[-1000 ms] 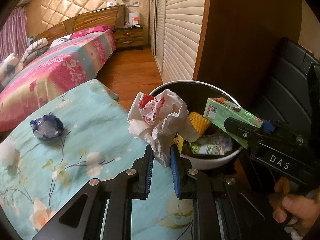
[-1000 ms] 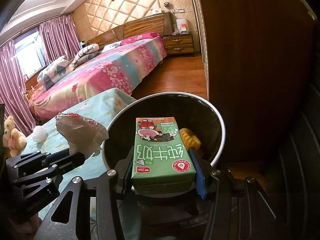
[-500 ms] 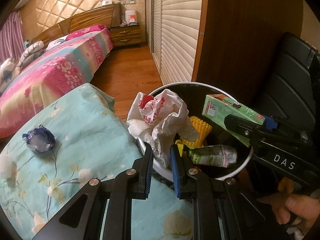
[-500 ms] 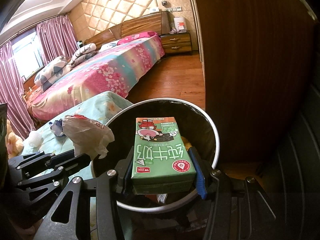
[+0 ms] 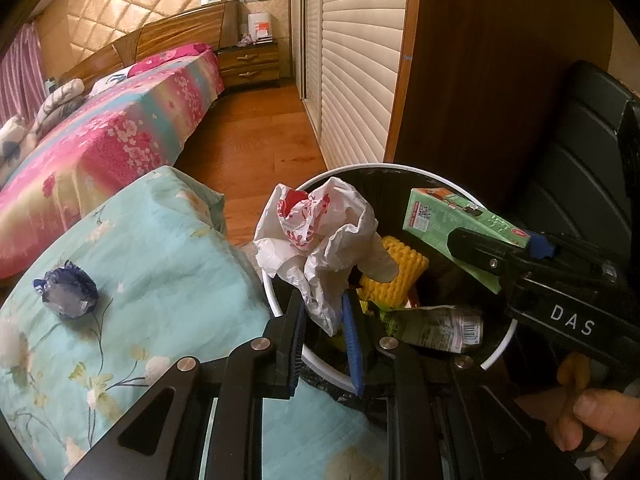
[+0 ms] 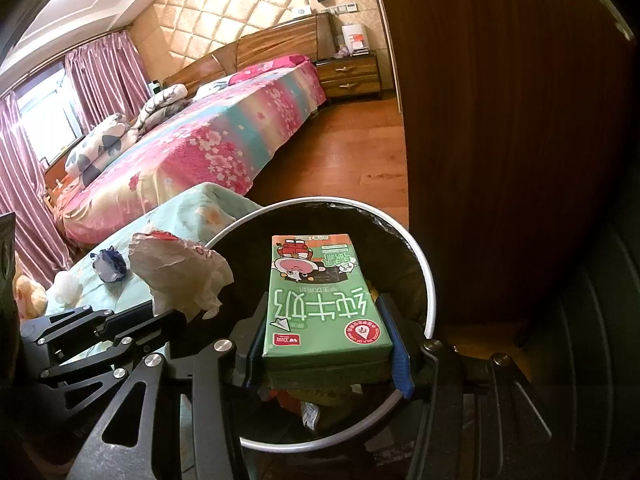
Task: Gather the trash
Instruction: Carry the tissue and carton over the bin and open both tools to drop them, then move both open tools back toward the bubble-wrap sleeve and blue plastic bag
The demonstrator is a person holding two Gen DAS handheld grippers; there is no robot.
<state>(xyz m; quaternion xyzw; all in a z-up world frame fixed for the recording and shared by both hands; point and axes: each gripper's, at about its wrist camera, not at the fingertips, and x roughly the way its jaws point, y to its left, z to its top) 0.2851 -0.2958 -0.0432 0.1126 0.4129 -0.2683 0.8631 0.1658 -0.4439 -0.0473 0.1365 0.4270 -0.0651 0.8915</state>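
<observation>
Bedroom bin: carton lengthwise (outward)

The wrapper is thin crinkled white plastic film with red print; the milk carton is smooth coated green paperboard. The bin has a glossy white rim and a black film liner. The cover is matt floral cloth; the floor is polished wood.

1. A bed with a pink flowered cover stands on the wooden floor.
2. A wooden nightstand is beside its headboard.
3. Pink curtains hang at the window.
4. A louvred wardrobe door is closed.
</observation>
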